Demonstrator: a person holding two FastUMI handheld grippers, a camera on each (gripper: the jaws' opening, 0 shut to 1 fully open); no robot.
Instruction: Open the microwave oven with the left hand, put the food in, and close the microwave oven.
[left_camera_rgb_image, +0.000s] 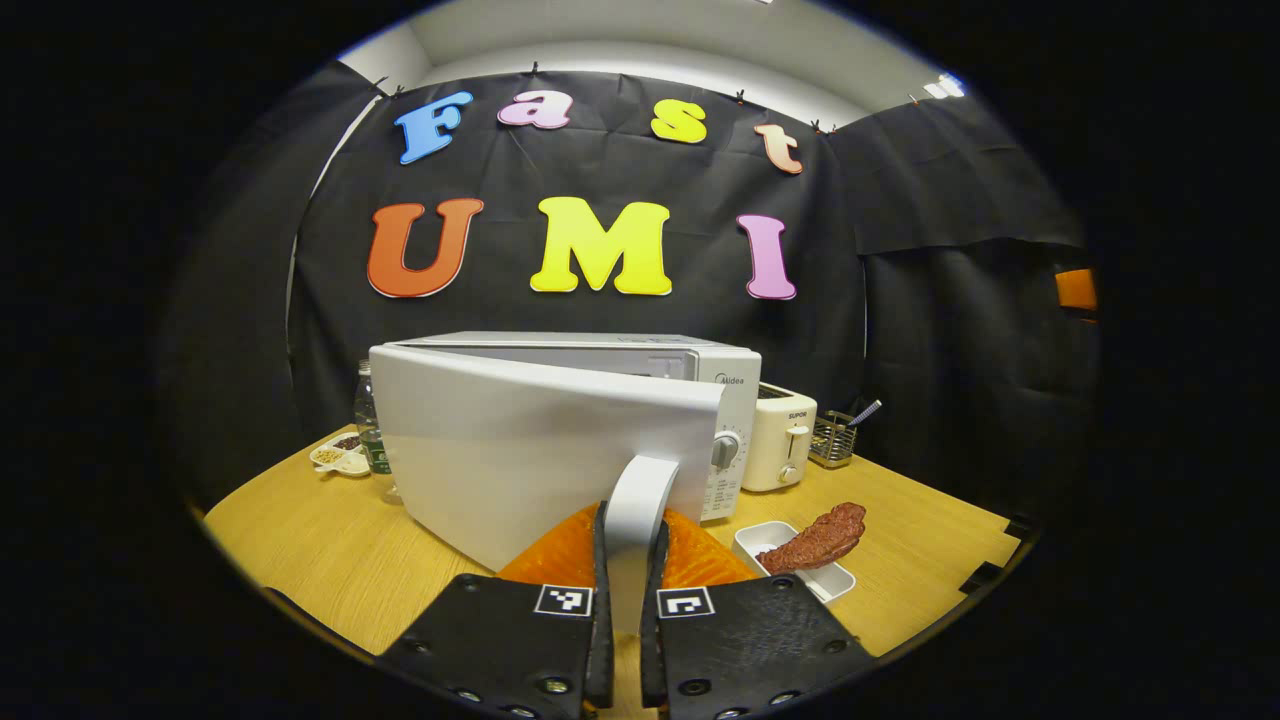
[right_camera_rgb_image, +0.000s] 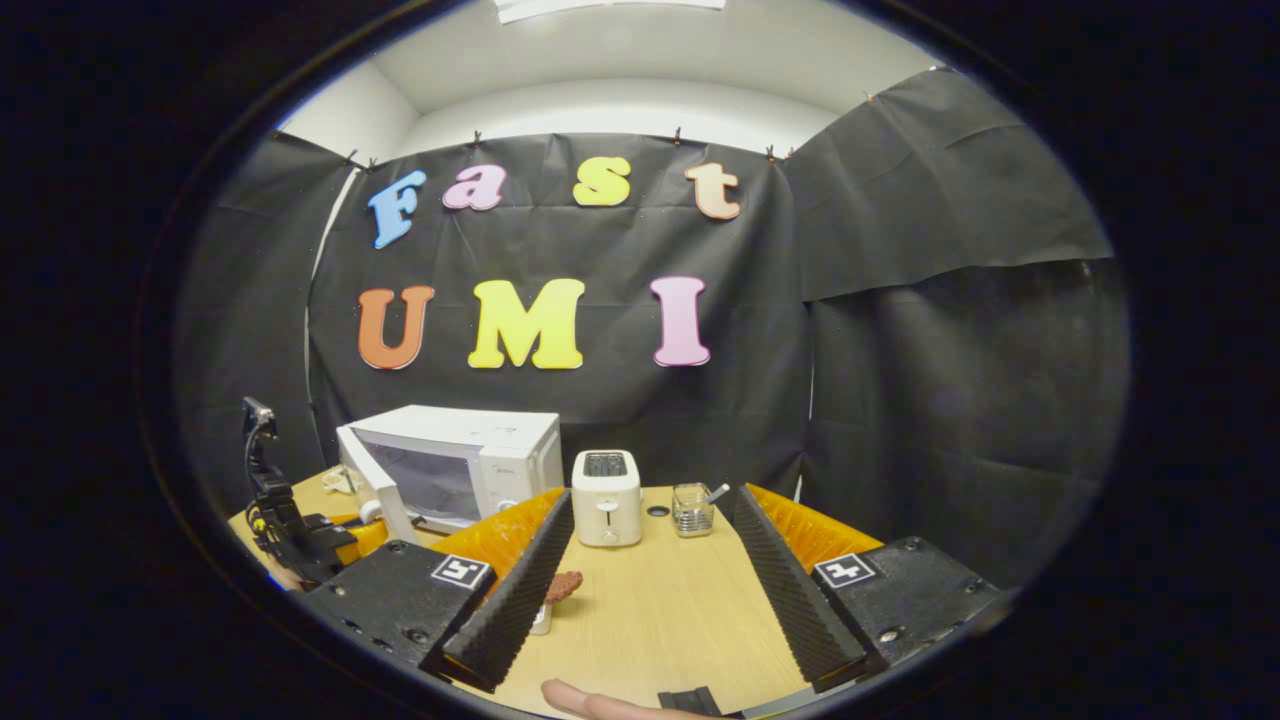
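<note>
Left gripper view: left gripper (left_camera_rgb_image: 628, 590) clenched on door handle (left_camera_rgb_image: 637, 510) of microwave (left_camera_rgb_image: 560, 430), door (left_camera_rgb_image: 530, 450) partly swung out. Food (left_camera_rgb_image: 818, 540) rests across white tray (left_camera_rgb_image: 760, 540) (table (left_camera_rgb_image: 300, 540), beside microwave). Right gripper (right_camera_rgb_image: 650, 590) spread wide, holding nothing.

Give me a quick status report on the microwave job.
Left gripper shut on door handle, microwave door part open. Right gripper open, holding nothing. Meat in white tray on table, not yet loaded. Nothing blocking.

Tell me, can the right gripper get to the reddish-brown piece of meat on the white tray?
Probably yes: the right gripper is open, and the reddish-brown piece of meat lies just beyond its left finger on the wooden table, nothing between.
</note>
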